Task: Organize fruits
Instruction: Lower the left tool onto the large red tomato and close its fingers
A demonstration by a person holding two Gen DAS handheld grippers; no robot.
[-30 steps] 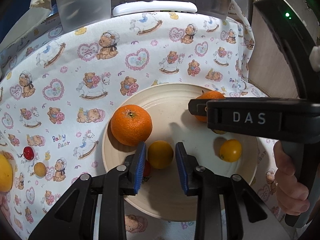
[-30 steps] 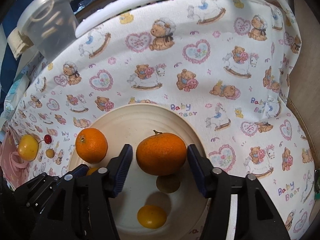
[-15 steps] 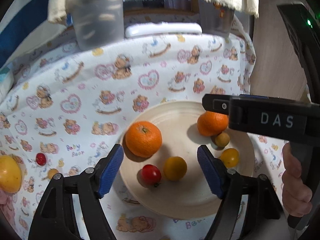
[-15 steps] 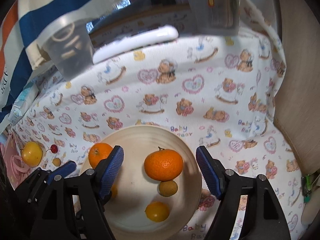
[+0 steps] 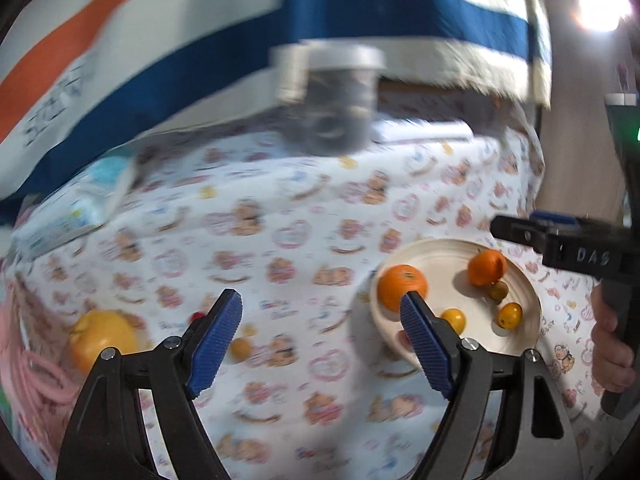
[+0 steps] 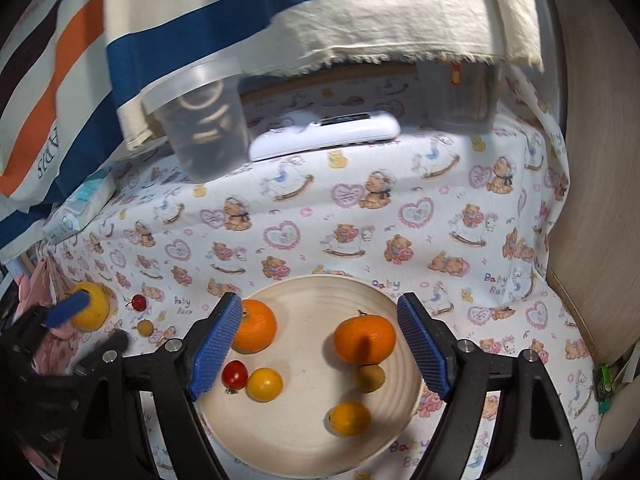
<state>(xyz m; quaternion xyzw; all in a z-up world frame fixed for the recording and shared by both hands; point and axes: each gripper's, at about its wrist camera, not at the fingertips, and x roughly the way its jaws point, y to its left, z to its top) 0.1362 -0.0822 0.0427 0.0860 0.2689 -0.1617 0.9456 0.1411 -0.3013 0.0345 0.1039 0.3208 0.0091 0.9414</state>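
A cream plate (image 6: 312, 436) on the teddy-bear cloth holds two oranges (image 6: 256, 331) (image 6: 365, 339), a red cherry tomato (image 6: 235, 374), two yellow tomatoes (image 6: 264, 384) (image 6: 349, 418) and a small brownish fruit (image 6: 370, 377). My right gripper (image 6: 320, 344) is open and empty above the plate. My left gripper (image 5: 322, 346) is open and empty over the cloth left of the plate (image 5: 524, 316). Off the plate at the left lie a yellow fruit (image 5: 104, 338), a cherry (image 6: 139, 301) and a small yellow fruit (image 5: 240, 349).
At the back stand a clear plastic tub (image 6: 200, 120), a white remote (image 6: 324, 136) and another clear container (image 6: 464, 96), under a striped hanging cloth (image 6: 280, 12). A tissue pack (image 6: 80, 208) lies at the far left. Pink items (image 5: 36, 376) sit at the left edge.
My left gripper has opened off the yellow tomato, pulled back and swung left of the plate. My right gripper has opened wide and risen away from the orange. The left view is motion-blurred.
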